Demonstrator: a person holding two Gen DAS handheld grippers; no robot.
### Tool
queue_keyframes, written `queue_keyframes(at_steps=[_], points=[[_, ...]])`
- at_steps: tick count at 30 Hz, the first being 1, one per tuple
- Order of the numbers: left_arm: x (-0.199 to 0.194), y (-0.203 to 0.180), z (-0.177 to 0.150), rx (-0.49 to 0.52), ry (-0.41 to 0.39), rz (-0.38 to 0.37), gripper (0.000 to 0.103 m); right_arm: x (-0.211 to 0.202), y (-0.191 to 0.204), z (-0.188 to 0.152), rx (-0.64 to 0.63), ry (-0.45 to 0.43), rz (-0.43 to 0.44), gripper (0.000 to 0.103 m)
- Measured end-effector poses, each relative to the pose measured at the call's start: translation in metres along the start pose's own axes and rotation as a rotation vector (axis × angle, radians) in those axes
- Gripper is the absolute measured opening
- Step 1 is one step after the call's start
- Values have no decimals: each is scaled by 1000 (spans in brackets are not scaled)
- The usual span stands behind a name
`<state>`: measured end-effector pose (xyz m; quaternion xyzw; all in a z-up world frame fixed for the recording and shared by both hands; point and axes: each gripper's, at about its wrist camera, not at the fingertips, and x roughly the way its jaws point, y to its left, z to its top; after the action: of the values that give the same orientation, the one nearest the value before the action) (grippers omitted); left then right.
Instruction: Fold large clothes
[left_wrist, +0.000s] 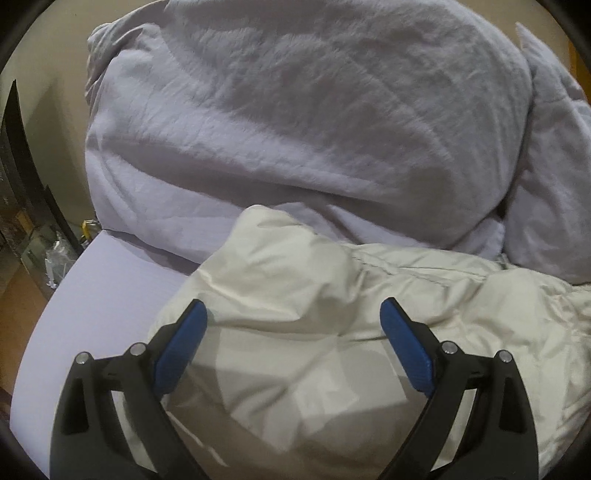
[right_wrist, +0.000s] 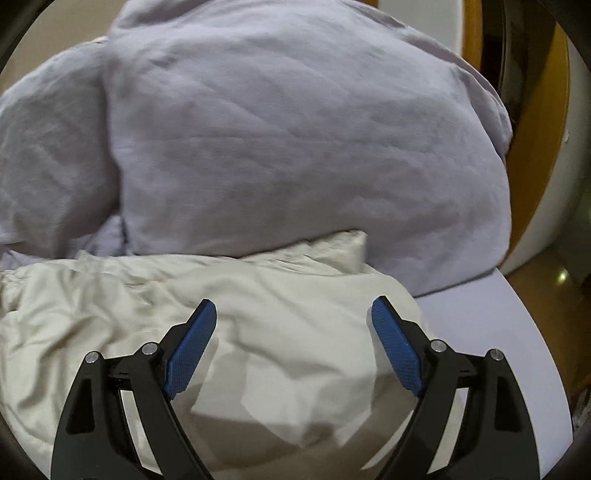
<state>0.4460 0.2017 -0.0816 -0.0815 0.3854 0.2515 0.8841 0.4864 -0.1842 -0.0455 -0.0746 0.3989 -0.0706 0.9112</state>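
Note:
A cream padded garment (left_wrist: 314, 280) lies crumpled on a pale lilac surface (left_wrist: 110, 280); it also shows in the right wrist view (right_wrist: 258, 302). My left gripper (left_wrist: 293, 314) is open, its blue-padded fingers spread just above the garment's left part, holding nothing. My right gripper (right_wrist: 293, 312) is open too, hovering over the garment's right end with nothing between its fingers. The garment's near edge is hidden under both grippers.
A bulky lilac-grey duvet (left_wrist: 303, 110) is heaped right behind the garment, also in the right wrist view (right_wrist: 295, 147). The lilac surface's left edge drops to a floor with dark furniture (left_wrist: 29, 184). On the right stands a yellow-and-white curved frame (right_wrist: 535, 166).

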Motion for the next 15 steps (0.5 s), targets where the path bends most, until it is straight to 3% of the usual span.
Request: queue_keyframes(at_steps=[7,15], points=[[30,-5,-9,26,35,72,94,25,1,-11,-24,20,-12,87],[46,2,-20,6,37,77,96,48,4,-20,-30,19,-8,90]])
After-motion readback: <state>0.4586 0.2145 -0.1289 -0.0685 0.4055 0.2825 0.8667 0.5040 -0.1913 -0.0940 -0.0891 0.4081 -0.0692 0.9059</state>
